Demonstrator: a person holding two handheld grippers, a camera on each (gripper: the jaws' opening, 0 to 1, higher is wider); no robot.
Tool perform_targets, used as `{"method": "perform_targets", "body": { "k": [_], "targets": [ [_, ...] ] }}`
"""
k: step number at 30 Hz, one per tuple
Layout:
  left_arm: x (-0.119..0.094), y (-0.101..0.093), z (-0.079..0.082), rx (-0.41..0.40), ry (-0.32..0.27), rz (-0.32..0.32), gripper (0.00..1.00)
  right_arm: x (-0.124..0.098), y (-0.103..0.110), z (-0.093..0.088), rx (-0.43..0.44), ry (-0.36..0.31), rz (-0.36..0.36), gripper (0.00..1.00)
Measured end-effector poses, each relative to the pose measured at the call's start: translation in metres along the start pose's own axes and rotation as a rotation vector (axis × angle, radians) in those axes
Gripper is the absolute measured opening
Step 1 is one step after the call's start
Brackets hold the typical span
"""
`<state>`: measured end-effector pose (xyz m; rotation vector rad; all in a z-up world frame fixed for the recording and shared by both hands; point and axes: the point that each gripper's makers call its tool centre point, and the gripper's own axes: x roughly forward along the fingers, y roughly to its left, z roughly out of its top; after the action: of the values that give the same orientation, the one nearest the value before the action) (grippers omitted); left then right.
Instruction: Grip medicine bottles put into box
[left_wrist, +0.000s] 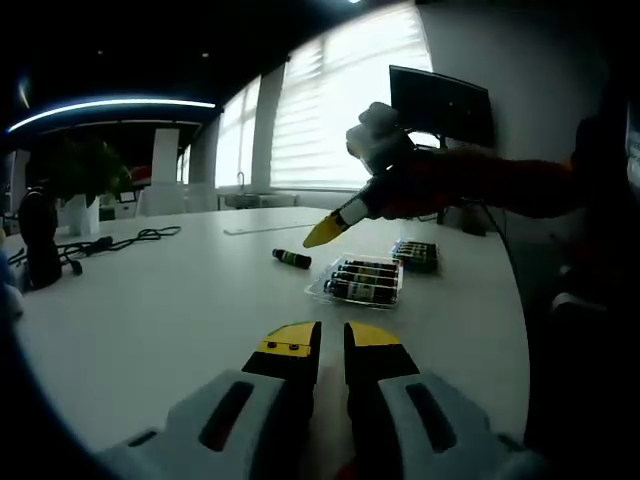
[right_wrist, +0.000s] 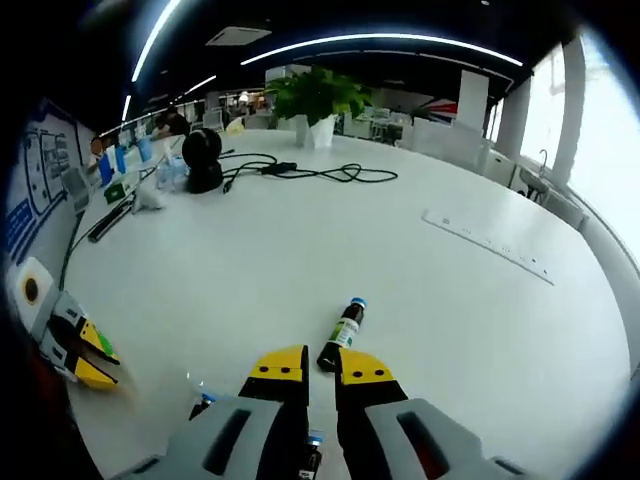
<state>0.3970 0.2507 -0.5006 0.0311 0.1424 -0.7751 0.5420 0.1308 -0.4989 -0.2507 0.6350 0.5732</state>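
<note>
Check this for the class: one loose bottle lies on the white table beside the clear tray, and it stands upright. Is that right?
Not quite. The bottle lies on its side, not upright; the right gripper view shows it flat on the table, just ahead of the right tool. The rest holds: it is loose on the white table, beside the clear tray.

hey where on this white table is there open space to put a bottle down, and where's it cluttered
Open: the wide bare stretch of table between the loose bottle and the black cables, plus the side toward the windows. Crowded: the far corner around the black camera and potted plant, and around the clear tray of bottles near the right gripper.
</note>
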Motion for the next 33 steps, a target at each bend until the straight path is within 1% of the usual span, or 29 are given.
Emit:
{"method": "perform_targets", "body": {
  "k": [4, 7, 10, 13, 17, 25, 33],
  "targets": [
    [0.0, 0.0, 0.0, 0.001, 0.001, 0.001, 0.04, 0.007, -0.005, 0.006, 0.029, -0.018, -0.003, 0.06],
    [0.0, 0.0, 0.0, 0.001, 0.002, 0.001, 0.04, 0.014, -0.011, 0.005, 0.073, -0.003, -0.028, 0.06],
    [0.0, 0.0, 0.0, 0.0, 0.002, 0.001, 0.04, 0.022, -0.017, 0.008, 0.064, 0.011, -0.059, 0.06],
    [0.0, 0.0, 0.0, 0.0, 0.002, 0.0, 0.04, 0.029, -0.017, 0.01, 0.074, 0.036, -0.059, 0.07],
    [0.0, 0.0, 0.0, -0.002, 0.001, 0.0, 0.04, 0.035, -0.013, 0.007, 0.109, 0.074, -0.049, 0.09],
    [0.0, 0.0, 0.0, -0.002, 0.0, 0.0, 0.04, 0.044, -0.012, -0.006, 0.117, 0.121, -0.056, 0.09],
    [-0.001, 0.0, 0.0, -0.002, 0.001, -0.001, 0.04, 0.046, -0.013, -0.011, 0.126, 0.145, -0.06, 0.08]
  ]
}}
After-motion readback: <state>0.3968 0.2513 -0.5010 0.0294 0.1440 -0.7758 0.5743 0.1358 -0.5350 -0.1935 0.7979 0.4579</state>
